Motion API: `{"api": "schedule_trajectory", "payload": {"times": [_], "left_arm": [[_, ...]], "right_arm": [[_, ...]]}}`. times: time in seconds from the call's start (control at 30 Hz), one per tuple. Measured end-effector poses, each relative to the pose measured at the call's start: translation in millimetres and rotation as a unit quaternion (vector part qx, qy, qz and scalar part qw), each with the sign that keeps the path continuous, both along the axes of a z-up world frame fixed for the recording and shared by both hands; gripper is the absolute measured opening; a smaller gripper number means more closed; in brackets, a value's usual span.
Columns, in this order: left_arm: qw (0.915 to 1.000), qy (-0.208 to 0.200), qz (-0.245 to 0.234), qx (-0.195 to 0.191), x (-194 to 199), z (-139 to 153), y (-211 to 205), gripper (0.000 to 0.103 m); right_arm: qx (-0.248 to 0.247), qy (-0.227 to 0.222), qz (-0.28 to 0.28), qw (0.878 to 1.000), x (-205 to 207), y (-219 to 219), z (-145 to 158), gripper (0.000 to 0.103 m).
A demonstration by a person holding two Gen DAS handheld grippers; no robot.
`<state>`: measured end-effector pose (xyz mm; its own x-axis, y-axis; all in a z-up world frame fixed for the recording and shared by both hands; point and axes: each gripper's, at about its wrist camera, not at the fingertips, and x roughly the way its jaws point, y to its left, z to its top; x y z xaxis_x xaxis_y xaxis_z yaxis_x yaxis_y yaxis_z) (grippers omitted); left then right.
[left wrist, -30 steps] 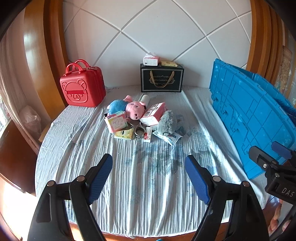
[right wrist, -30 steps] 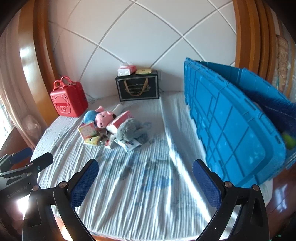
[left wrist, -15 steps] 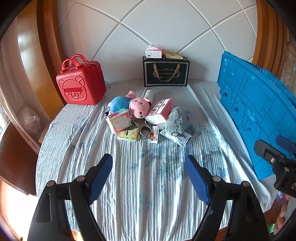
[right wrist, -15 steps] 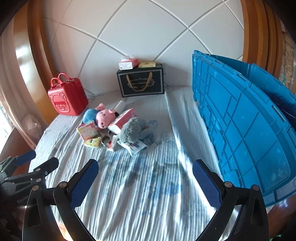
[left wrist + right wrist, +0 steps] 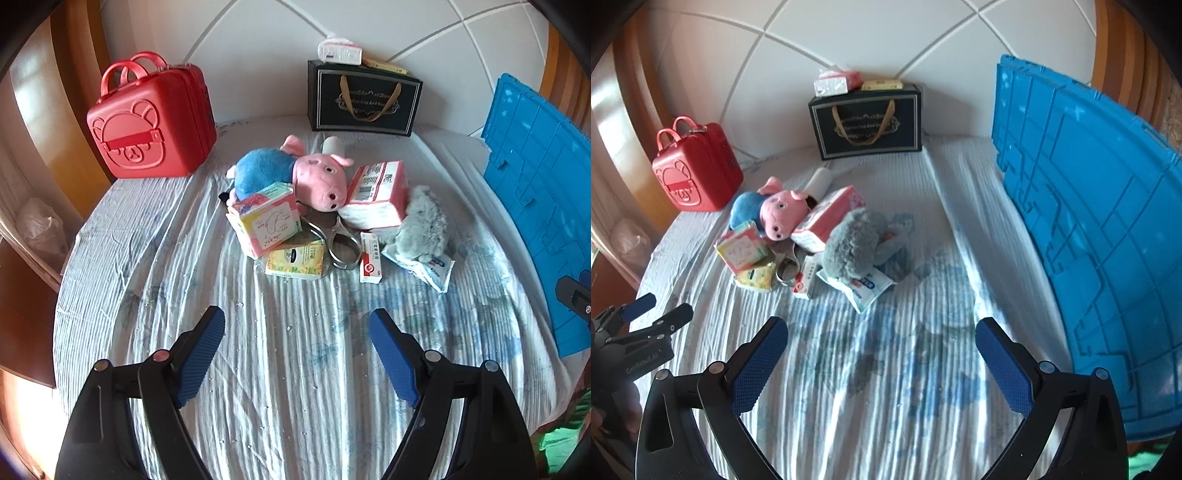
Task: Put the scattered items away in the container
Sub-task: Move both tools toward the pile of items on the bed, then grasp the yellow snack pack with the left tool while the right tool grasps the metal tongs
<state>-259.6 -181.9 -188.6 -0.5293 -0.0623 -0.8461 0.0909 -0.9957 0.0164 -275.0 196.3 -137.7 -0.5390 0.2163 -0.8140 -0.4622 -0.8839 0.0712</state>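
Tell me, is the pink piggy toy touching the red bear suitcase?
Apart. The left wrist view shows bare striped sheet between the pig plush and the red suitcase.

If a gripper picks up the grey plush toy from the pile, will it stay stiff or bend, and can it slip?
The grey plush toy looks furry and stuffed, so it will probably squash between the fingers and droop where unsupported. The fur likely gives good grip, so slipping seems unlikely. It lies partly on the white wipes packet, which may shift when the toy is lifted.
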Motion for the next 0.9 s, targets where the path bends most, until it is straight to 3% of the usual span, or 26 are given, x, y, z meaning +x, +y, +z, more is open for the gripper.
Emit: {"api": "schedule_trajectory", "payload": {"times": [0.4, 0.5, 0.57, 0.9], "left_arm": [[0.9971, -0.069, 0.033, 0.003, -59, -64, -14, 0.080], [0.9962, -0.075, 0.042, 0.011, -72, -79, -21, 0.080], [0.9961, -0.077, 0.042, 0.015, -80, -87, -23, 0.073], [0.9959, -0.083, 0.026, 0.021, -140, -117, -31, 0.072]], "right_arm": [[-0.053, -0.044, 0.055, 0.996, -87, 3, -74, 0.101], [-0.068, -0.061, 0.070, 0.993, -108, -5, -97, 0.087], [-0.084, -0.066, 0.074, 0.992, -119, -10, -111, 0.066], [-0.125, -0.087, 0.080, 0.985, -174, -17, -150, 0.065]]}}
